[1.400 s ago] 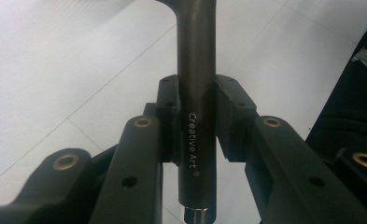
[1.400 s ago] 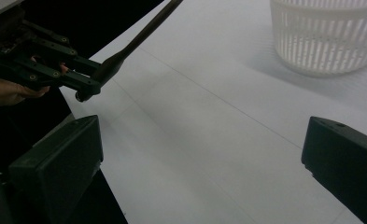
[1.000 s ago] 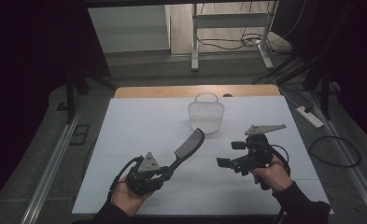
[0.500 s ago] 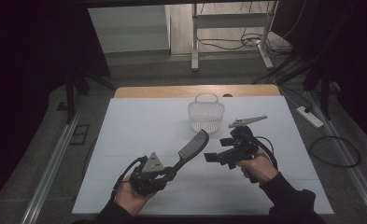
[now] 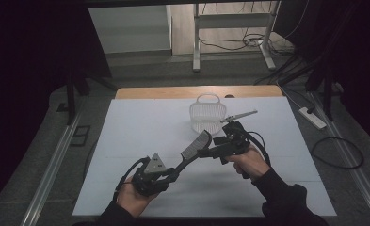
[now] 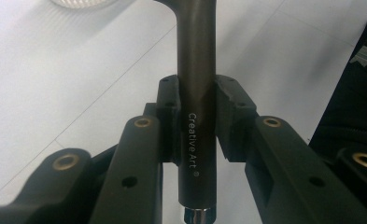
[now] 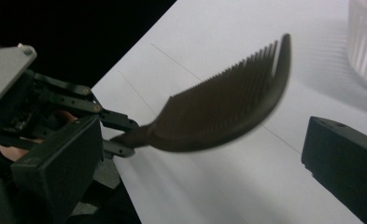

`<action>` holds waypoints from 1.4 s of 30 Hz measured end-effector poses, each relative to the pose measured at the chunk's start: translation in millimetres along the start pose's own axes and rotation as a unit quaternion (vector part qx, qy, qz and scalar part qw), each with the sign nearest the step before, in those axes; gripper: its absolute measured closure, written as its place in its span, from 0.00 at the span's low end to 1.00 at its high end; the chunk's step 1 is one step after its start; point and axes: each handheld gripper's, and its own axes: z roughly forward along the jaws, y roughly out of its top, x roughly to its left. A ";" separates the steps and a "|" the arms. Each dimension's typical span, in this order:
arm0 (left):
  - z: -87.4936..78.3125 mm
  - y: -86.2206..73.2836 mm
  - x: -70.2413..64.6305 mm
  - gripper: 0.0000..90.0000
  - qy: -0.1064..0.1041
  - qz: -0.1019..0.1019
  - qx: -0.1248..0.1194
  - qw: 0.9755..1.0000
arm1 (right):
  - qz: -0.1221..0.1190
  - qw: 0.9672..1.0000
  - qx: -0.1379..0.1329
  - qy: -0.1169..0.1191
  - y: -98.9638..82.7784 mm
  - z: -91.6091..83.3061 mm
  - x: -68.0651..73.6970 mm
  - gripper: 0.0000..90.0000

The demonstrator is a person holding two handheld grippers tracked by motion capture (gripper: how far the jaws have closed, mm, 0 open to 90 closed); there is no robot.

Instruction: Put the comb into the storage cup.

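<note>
Reading "Creative Art" on its handle, the dark comb [image 6: 196, 93] sits clamped in the left gripper [image 6: 196, 122] above the white table [image 5: 140, 136]. The right gripper [image 7: 190, 154] gapes wide, empty, beside the comb head; a white basket [image 5: 207, 115] stands behind.

Basket [image 5: 207, 114] behind comb [image 5: 195, 144]

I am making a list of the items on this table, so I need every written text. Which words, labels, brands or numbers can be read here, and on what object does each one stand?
"Creative Art ®": white print running along the dark handle of the comb, seen in the left gripper view between the jaws of the left gripper.
No other text can be read in the pictures, neither on the white basket nor on the table.
</note>
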 end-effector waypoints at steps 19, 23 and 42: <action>-0.1 -0.5 -0.2 0.81 0.007 0.003 0.001 1.000 | 0.023 0.999 0.000 0.034 1.4 6.3 -7.2 0.51; -0.5 -0.5 -0.3 0.81 0.010 0.004 -0.001 1.000 | 0.031 0.999 -0.003 0.043 0.6 6.0 -10.3 0.66; 5.3 -1.2 1.6 0.79 0.014 0.008 0.008 1.000 | 0.093 0.985 -0.024 0.142 -2.0 5.6 -19.4 0.93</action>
